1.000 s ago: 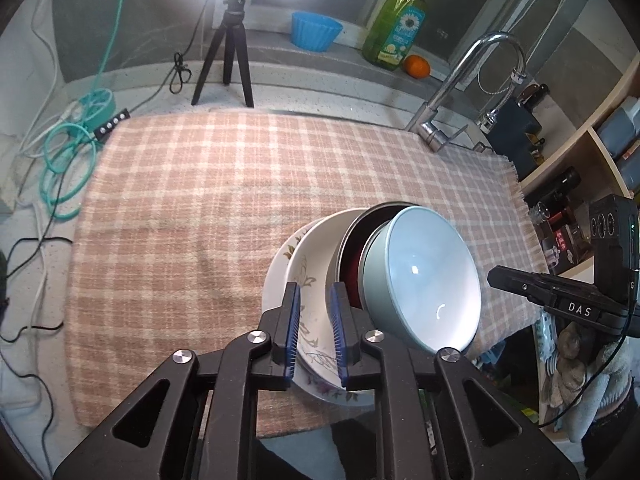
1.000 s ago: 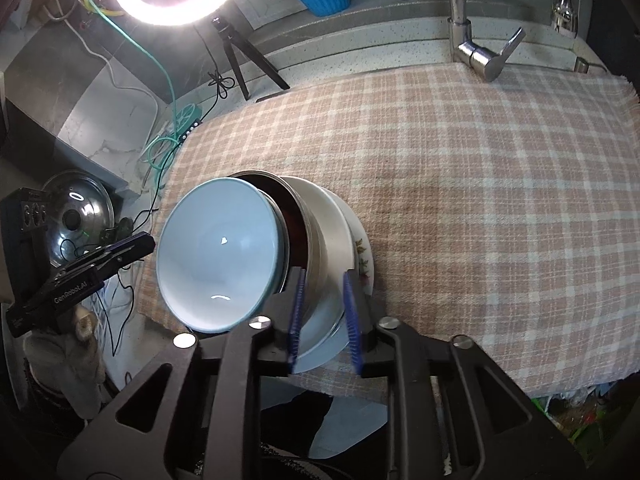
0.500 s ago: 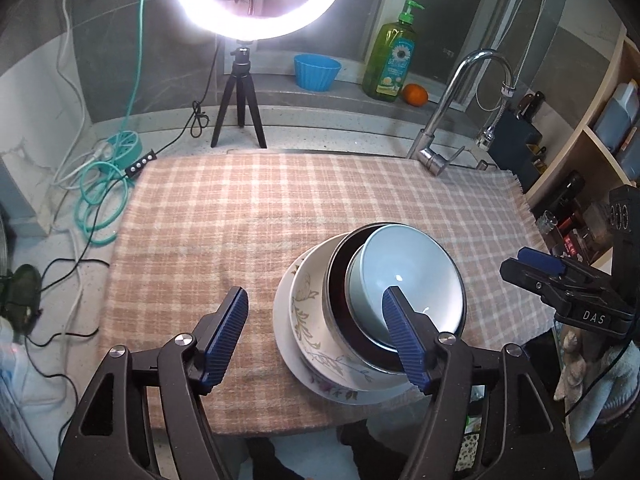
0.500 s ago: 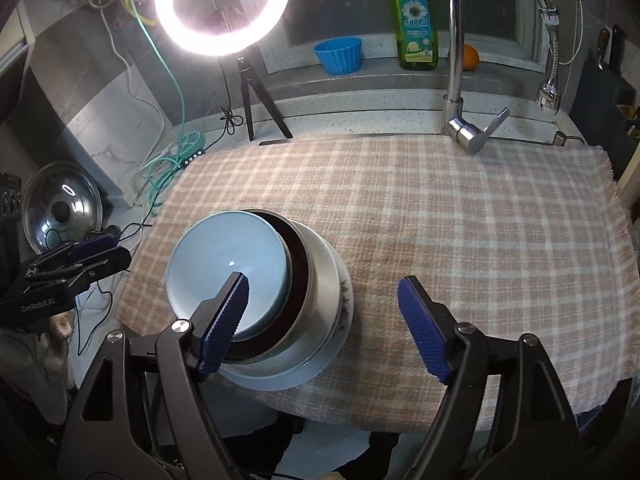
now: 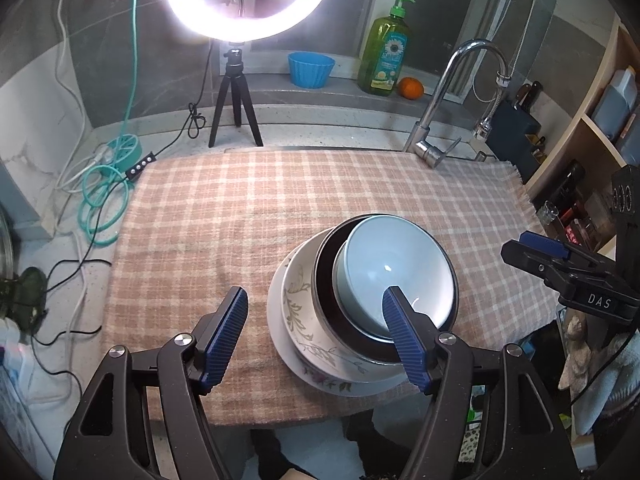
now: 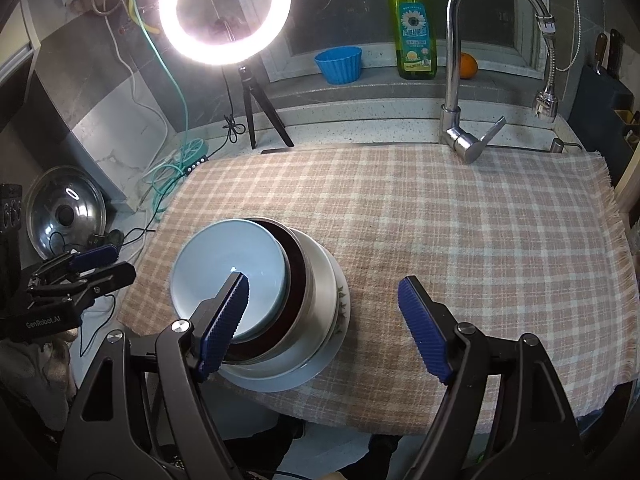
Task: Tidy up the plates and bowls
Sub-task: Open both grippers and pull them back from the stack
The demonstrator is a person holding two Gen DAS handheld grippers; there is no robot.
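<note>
A stack of dishes sits on the checked cloth [image 5: 240, 208] near its front edge. From the bottom it is a white plate [image 5: 276, 320], a floral bowl [image 5: 296, 304], a dark bowl [image 5: 325, 276] and a light blue bowl [image 5: 396, 264] on top. My left gripper [image 5: 315, 294] hovers open above the stack's left side, touching nothing. In the right wrist view, the blue bowl [image 6: 228, 260] tops the same stack, and my right gripper [image 6: 323, 280] stands open over its right side. Each gripper also shows in the other's view, the right one [image 5: 540, 248] and the left one [image 6: 92, 260].
A lit ring light on a tripod [image 5: 236, 92] stands behind the cloth, with a faucet [image 6: 456, 80] at the back right. A soap bottle [image 6: 414, 28], blue cup [image 6: 338, 64] and orange [image 6: 467, 66] line the sill. Cables [image 5: 104, 196], a pot lid [image 6: 66, 212], and shelves [image 5: 592, 128] flank it.
Both grippers were nearly shut on the stack's rim, one on each side; they have opened wide, let go and drawn back and up. The stack rests on the cloth.
</note>
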